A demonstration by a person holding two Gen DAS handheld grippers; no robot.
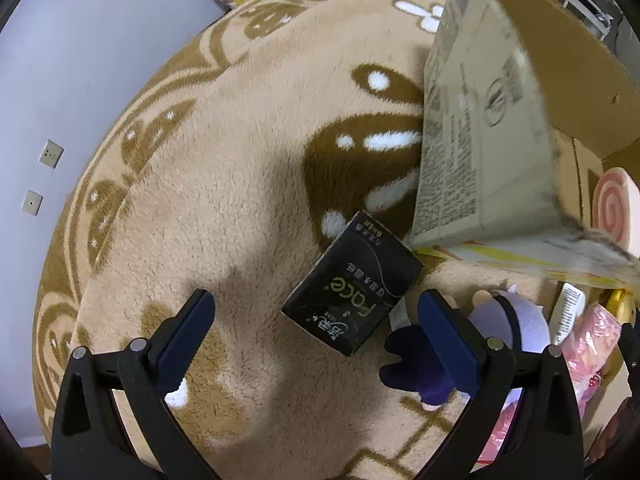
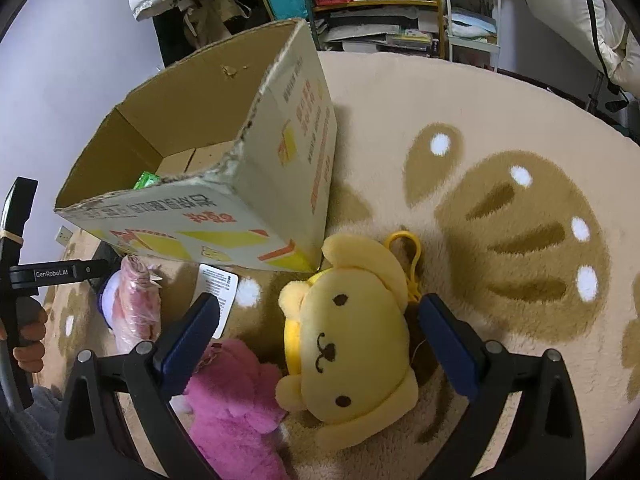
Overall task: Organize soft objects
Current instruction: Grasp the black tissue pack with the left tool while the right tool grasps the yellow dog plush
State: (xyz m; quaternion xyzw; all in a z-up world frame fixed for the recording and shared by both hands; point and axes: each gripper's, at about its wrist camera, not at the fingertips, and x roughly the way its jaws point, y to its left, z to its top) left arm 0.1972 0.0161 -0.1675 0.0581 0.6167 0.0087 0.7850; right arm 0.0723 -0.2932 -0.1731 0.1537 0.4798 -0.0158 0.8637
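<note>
My left gripper point(image 1: 316, 320) is open above a black tissue pack point(image 1: 352, 284) lying on the rug, just left of the cardboard box point(image 1: 480, 120). A purple and white plush point(image 1: 516, 324) lies by its right finger. My right gripper point(image 2: 320, 320) is open around a yellow dog plush point(image 2: 348, 344) with a yellow clip point(image 2: 404, 240), lying before the box point(image 2: 248, 176). A pink fluffy plush point(image 2: 236, 404) and a pink wrapped item point(image 2: 136, 304) lie to its left. A pink swirl plush point(image 1: 612, 208) is inside the box.
A beige round rug point(image 2: 500, 128) with brown patterns covers the floor. Something green point(image 2: 146, 180) lies in the box. A white card point(image 2: 218, 292) lies by the box. The left gripper's body point(image 2: 20, 272) shows at left. Shelves and clutter point(image 2: 380, 8) stand behind.
</note>
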